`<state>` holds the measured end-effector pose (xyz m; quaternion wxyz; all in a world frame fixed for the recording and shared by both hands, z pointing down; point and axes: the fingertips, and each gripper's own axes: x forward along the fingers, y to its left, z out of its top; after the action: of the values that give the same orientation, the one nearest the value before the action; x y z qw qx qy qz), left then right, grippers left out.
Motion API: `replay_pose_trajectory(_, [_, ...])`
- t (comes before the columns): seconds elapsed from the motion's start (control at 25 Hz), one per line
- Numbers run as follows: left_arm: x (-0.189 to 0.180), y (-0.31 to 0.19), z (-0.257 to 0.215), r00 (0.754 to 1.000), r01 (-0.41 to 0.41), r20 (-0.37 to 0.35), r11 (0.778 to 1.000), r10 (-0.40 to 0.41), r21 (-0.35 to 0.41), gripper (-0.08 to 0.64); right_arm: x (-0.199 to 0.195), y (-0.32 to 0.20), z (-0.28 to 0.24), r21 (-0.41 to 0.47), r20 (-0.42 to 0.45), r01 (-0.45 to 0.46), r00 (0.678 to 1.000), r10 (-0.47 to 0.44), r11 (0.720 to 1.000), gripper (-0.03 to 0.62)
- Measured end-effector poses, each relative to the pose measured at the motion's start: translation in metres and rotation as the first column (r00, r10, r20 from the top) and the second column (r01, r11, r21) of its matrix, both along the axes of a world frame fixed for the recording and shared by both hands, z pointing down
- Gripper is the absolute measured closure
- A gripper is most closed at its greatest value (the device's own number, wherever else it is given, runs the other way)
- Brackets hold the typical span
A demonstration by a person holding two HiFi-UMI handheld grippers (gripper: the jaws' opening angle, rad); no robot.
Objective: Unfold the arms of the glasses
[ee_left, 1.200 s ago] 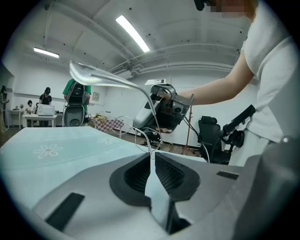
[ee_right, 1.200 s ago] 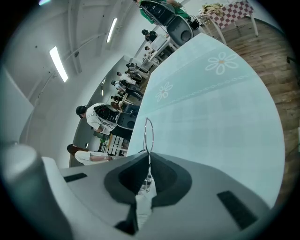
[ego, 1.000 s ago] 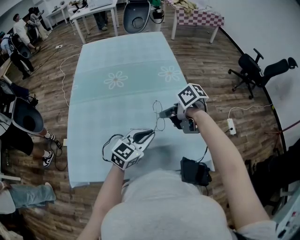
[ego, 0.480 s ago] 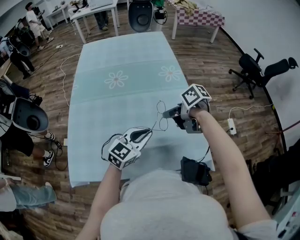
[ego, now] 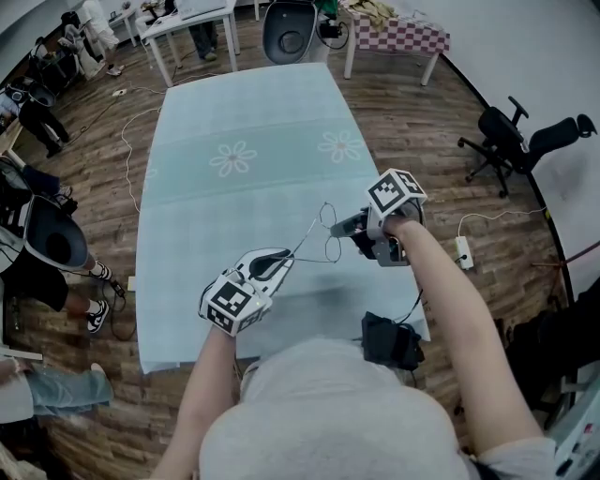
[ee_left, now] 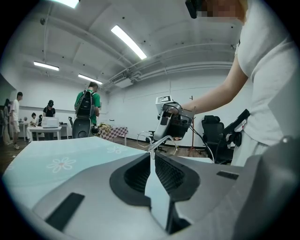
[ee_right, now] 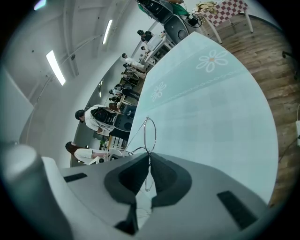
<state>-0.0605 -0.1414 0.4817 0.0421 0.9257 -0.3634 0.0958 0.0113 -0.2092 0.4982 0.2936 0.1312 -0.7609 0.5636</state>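
Two claws hold the glasses [ee_right: 149, 136] up between them, above the table [ego: 234, 122]. The right claw [ego: 349, 225] is shut tight on the frame. The left claw [ego: 281, 261] pinches the tip of one arm [ee_left: 161, 140], which looks almost swung out. Next, I think, the left claw must let go and pull out the other arm.

The long tabletop [ego: 253, 103] carries a pale green cloth [ego: 187, 234] printed with white daisies [ego: 232, 159] and stands on a wooden plank floor [ego: 412, 122]. A black office chair [ego: 511, 141] sits well off to the right, and a white power strip [ego: 461, 251] lies on the floor nearer the tabletop. Beyond the far end stand a checkered-cloth table [ego: 394, 36] and a white table [ego: 187, 19]. People [ego: 33, 108] gather at the left.
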Motion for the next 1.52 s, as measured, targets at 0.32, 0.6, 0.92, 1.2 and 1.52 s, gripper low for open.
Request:
replay_pose_trajectory(0.32, [-0.006, 0.0, -0.003, 1.0, -0.006, -0.006, 1.0, 0.006, 0.009, 0.522, 0.007, 0.005, 0.001, -0.006, 0.008, 0.034, 0.999, -0.034, 0.999, 0.574])
replay_pose_trajectory(0.6, [-0.026, -0.004, -0.011, 1.0, -0.003, -0.006, 1.0, 0.003, 0.022, 0.522, 0.0, 0.009, -0.001, -0.017, 0.026, 0.069, 0.997, -0.068, 0.997, 0.574])
replay_pose_trajectory(0.92, [-0.023, -0.008, -0.016, 1.0, 0.024, 0.002, 0.999, -0.024, 0.039, 0.522, 0.017, 0.016, 0.005, -0.008, -0.005, 0.094, 0.996, -0.094, 0.996, 0.574])
replay_pose_trajectory(1.2, [-0.022, -0.006, -0.011, 0.998, 0.03, 0.062, 0.998, -0.033, 0.052, 0.522, 0.027, 0.025, 0.016, 0.007, -0.069, 0.137, 0.988, -0.136, 0.991, 0.574])
replay_pose_trajectory(1.52, [-0.027, -0.012, -0.011, 0.995, 0.056, 0.08, 0.997, -0.06, 0.05, 0.522, 0.029, 0.032, 0.025, 0.018, -0.137, 0.196, 0.972, -0.192, 0.981, 0.574])
